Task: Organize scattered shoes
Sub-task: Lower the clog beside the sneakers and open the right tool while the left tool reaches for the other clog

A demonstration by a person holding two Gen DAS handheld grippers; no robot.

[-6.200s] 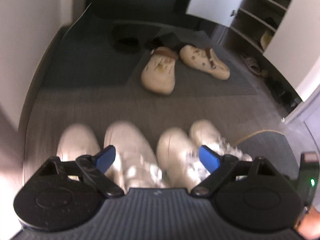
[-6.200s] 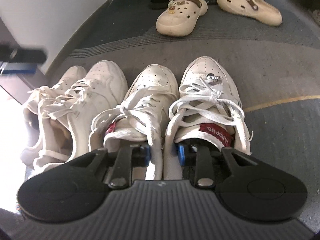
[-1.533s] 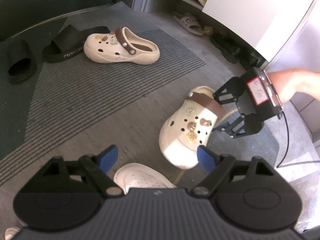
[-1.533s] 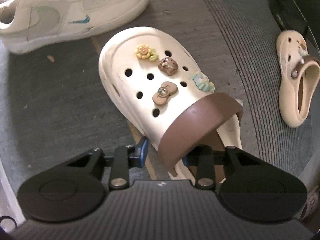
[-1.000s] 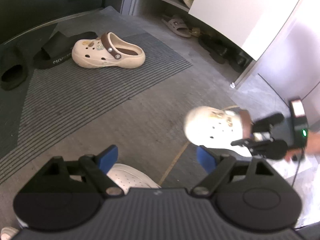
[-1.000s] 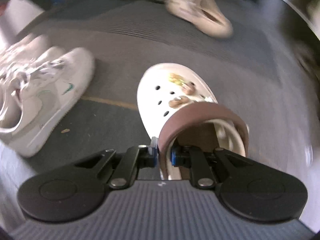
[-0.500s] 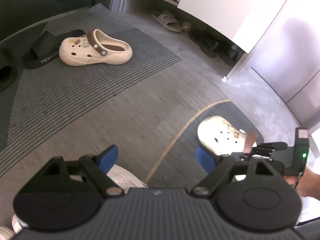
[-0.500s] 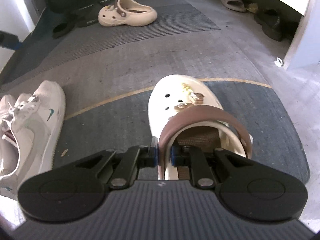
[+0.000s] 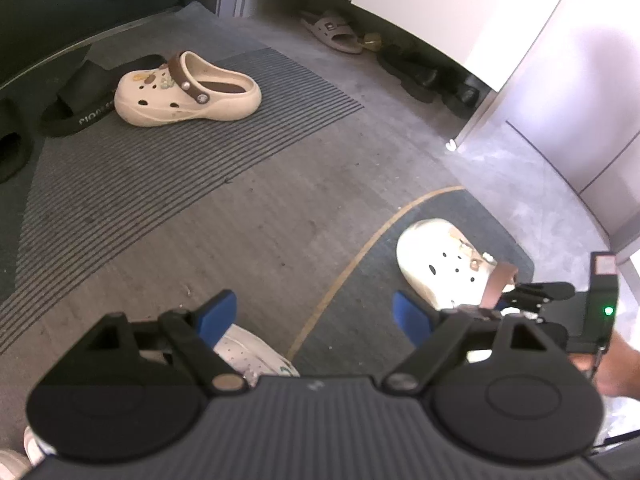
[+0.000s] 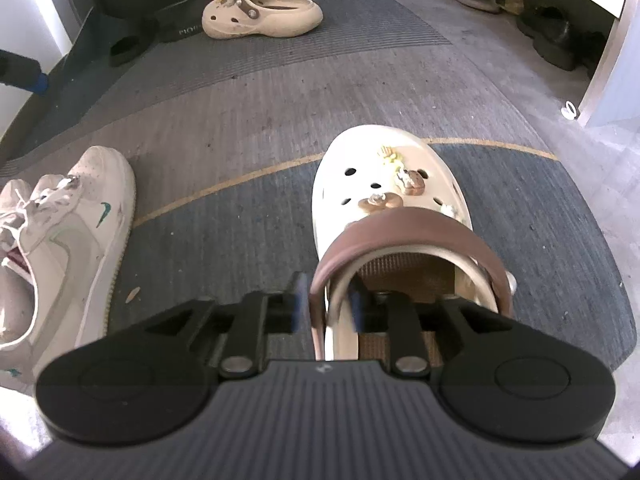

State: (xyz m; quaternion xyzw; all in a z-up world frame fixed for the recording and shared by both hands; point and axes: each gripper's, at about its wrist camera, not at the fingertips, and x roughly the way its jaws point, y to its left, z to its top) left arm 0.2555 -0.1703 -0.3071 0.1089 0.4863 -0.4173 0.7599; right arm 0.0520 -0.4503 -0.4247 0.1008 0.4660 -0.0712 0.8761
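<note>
My right tool (image 10: 324, 308) stands at the heel of a cream clog (image 10: 390, 204) resting toe-away on the dark mat (image 10: 560, 216); its jaws are opening, with the brown heel strap (image 10: 404, 228) and the clog's side wall between the pads. My left tool (image 9: 314, 312) hangs wide and empty above the floor. A white sneaker (image 10: 60, 248) lies to the clog's left at the mat's edge. The matching clog (image 9: 188, 90) lies well apart on the ribbed mat (image 9: 160, 168), beside a black slide (image 9: 78, 100).
</note>
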